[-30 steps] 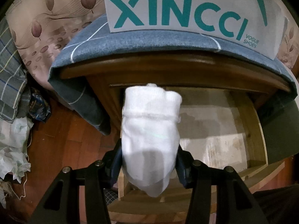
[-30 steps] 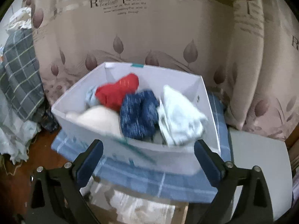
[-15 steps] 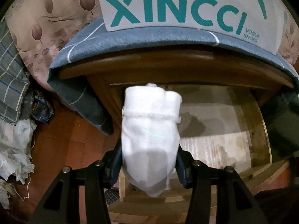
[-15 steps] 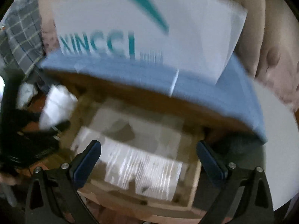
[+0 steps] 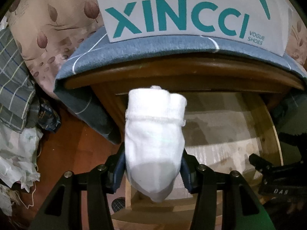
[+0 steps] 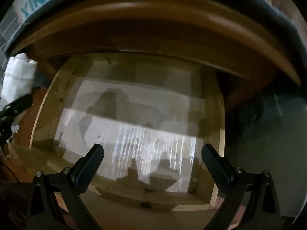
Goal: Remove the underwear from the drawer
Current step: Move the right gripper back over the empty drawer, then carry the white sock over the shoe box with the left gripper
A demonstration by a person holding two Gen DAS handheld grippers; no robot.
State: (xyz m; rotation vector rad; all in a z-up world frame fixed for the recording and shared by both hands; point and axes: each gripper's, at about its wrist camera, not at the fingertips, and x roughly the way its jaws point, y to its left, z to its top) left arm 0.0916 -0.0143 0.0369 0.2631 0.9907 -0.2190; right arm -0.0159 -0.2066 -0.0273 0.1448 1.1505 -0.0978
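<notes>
My left gripper [image 5: 152, 169] is shut on a rolled white piece of underwear [image 5: 154, 134] and holds it up over the left front corner of the open wooden drawer [image 5: 276, 145]. The same white roll [image 6: 18, 78] shows at the far left of the right wrist view. My right gripper [image 6: 152, 160] is open and empty, low over the drawer [image 6: 218, 115]. The drawer floor [image 6: 134, 118] is lined with pale paper and shows no clothes. The right gripper [image 5: 268, 170] appears at the right edge of the left wrist view.
A white XINCCI shoe box [image 5: 191, 9] stands on a blue checked cloth [image 5: 134, 51] on top of the cabinet. The cabinet's wooden top edge [image 6: 153, 19] overhangs the drawer. Clothes and bags [image 5: 17, 126] lie on the red-brown floor at the left.
My right gripper has swung down from the shoe box full of clothes to low over the open drawer. My left gripper has kept the white roll almost still.
</notes>
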